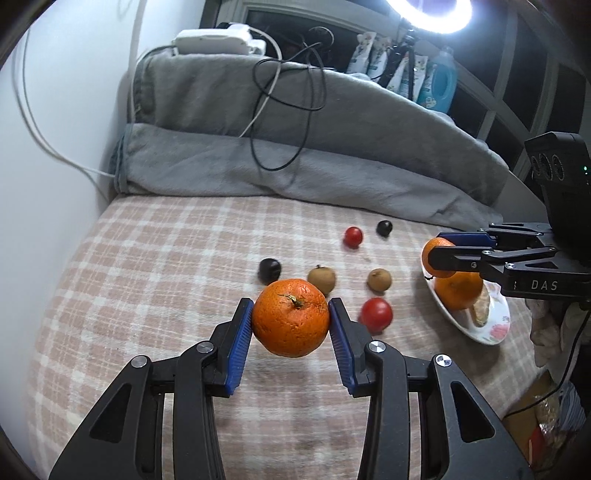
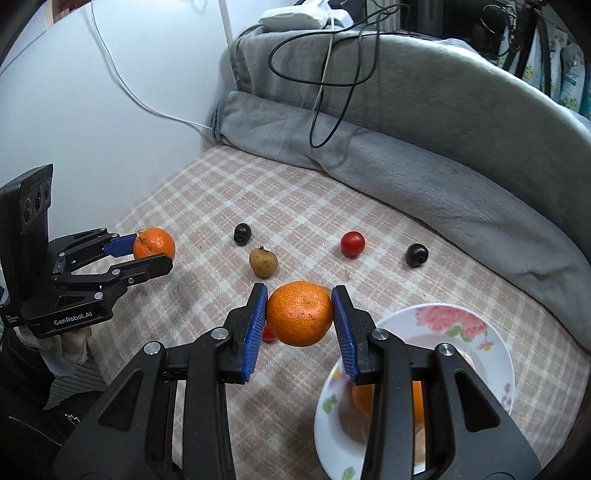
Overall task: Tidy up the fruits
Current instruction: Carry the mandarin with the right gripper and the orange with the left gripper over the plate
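Checked pink-and-cream bedcover (image 1: 166,258) spread flat, backed by folded grey blanket (image 1: 295,166) with black cable (image 1: 288,110) looped over it; white wall at left, ring light (image 1: 428,14) at top right, blue bottle (image 1: 441,86) behind blanket.

Left tongs (image 1: 290,321) raised above bedcover, reaching forward, blue pads (image 1: 240,347) closed on left orange (image 1: 290,317), stem end up. Seen from right wrist view at far left, roughly level, same fruit clamped at fingertips.

Loose fruit on bedcover, left to right: dark plum (image 1: 269,270), brown longan (image 1: 322,278), second longan (image 1: 379,279), red tomato (image 1: 376,314); farther back, smaller red tomato (image 1: 353,236) and dark fruit (image 1: 384,228).

Right tongs (image 2: 299,314) raised just beside floral plate (image 2: 480,332), pads closed on right orange (image 2: 299,313). Plate at right of bedcover, carrying another orange (image 1: 458,291) plus pale item, unidentifiable.
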A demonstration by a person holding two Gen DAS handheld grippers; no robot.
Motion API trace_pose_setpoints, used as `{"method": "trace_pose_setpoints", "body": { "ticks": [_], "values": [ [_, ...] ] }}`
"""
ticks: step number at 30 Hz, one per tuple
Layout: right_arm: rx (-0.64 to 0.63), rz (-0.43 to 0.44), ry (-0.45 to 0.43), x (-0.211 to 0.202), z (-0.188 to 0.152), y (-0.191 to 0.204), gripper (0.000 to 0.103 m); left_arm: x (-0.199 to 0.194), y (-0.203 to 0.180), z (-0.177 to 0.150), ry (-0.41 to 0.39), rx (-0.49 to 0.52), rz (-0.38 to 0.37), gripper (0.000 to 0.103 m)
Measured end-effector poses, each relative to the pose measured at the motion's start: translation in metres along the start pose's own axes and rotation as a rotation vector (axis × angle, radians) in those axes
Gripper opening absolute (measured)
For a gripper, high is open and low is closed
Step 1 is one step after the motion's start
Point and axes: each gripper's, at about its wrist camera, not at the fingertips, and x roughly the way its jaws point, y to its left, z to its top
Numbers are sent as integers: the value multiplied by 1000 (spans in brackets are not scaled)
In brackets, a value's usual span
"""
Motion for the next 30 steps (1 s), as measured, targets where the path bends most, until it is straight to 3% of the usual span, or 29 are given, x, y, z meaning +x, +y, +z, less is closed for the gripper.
{"method": "trace_pose_setpoints", "body": {
  "ticks": [16,30],
  "values": [
    [166,-38,-90,-50,-34,-47,38,-1,-44,2,-1,63,-89,39],
    [312,-96,-131,-75,-76,-93,38,11,-109,-1,33,163,-215,39]
  ]
}}
